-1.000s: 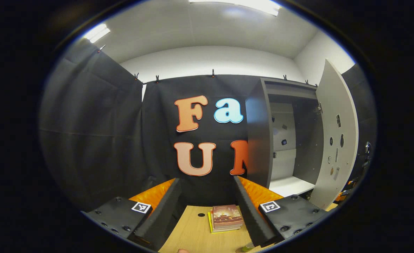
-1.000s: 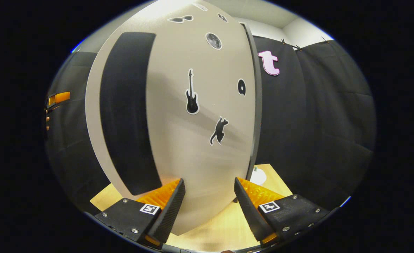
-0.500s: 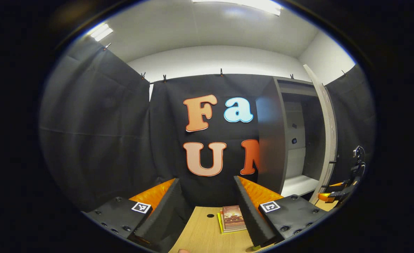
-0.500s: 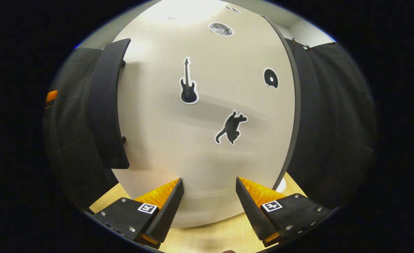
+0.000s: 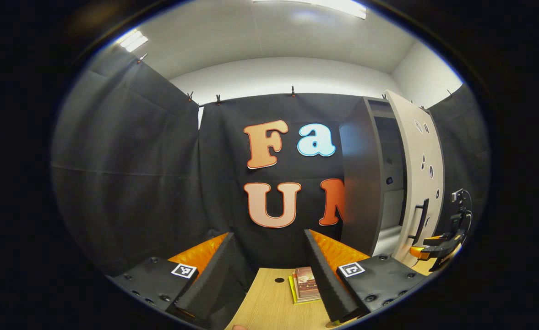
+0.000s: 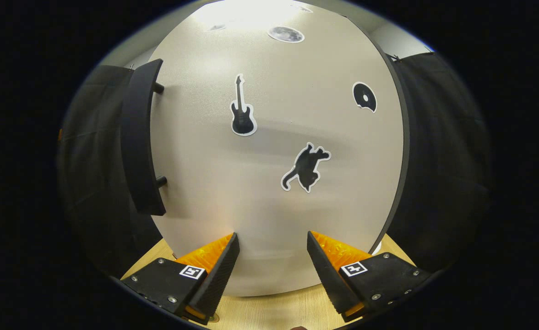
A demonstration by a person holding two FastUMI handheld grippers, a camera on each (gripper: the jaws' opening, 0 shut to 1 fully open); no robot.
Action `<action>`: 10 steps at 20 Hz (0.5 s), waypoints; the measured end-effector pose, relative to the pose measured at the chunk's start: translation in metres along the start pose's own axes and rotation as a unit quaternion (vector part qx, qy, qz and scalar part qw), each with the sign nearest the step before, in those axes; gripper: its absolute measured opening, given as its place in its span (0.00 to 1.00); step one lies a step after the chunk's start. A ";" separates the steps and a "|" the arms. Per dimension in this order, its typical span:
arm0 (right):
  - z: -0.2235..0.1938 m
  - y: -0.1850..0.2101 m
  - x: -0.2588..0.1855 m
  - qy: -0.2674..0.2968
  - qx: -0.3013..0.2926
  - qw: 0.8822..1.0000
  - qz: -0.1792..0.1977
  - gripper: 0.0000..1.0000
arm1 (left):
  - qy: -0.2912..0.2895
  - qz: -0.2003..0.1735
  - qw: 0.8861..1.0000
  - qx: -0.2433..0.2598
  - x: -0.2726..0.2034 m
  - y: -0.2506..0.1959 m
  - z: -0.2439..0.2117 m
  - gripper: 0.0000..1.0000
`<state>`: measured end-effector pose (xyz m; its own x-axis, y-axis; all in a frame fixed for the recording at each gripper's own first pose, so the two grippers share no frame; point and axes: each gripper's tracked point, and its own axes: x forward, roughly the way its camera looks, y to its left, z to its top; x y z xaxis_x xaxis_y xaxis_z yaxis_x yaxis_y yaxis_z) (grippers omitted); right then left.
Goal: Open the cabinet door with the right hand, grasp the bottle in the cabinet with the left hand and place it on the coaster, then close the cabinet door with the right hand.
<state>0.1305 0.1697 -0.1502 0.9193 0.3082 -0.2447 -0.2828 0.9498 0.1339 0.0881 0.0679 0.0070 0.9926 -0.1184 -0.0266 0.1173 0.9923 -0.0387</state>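
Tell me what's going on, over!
Right tongs open, against cabinet door. Left tongs open, holding nothing. Door partly open; nothing blocking it.

Ahead and to the right of the left gripper [image 5: 269, 279], the nearly closed cabinet door [image 5: 419, 174] hides most of the cabinet [image 5: 363, 183] interior. Its right finger [image 5: 326, 284] covers part of the books [image 5: 305, 284]. The door's stickers [image 5: 424, 161] there are too small to identify.
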 end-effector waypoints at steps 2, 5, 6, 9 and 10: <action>0.001 0.001 0.002 -0.002 -0.002 1.000 -0.006 0.92 | 0.002 0.001 1.000 -0.001 0.001 0.001 -0.002 0.99; 0.004 0.003 0.003 -0.004 -0.005 1.000 -0.016 0.92 | 0.006 0.002 1.000 -0.003 0.001 0.003 -0.006 0.99; 0.004 0.003 0.004 -0.005 -0.003 1.000 -0.018 0.92 | 0.006 0.003 1.000 -0.003 0.002 0.005 -0.006 0.99; 0.003 0.003 0.008 -0.005 0.003 1.000 -0.021 0.92 | 0.006 0.006 1.000 -0.001 0.001 0.008 -0.006 0.96; 0.003 0.003 0.010 -0.004 0.004 1.000 -0.022 0.92 | 0.006 0.007 1.000 0.001 0.001 0.010 -0.005 0.96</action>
<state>0.1394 0.1754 -0.1498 0.9332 0.2655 -0.2422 -0.2398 0.9620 0.1309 0.0899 0.0771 0.0015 0.9937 -0.1046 -0.0391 0.1032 0.9940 -0.0370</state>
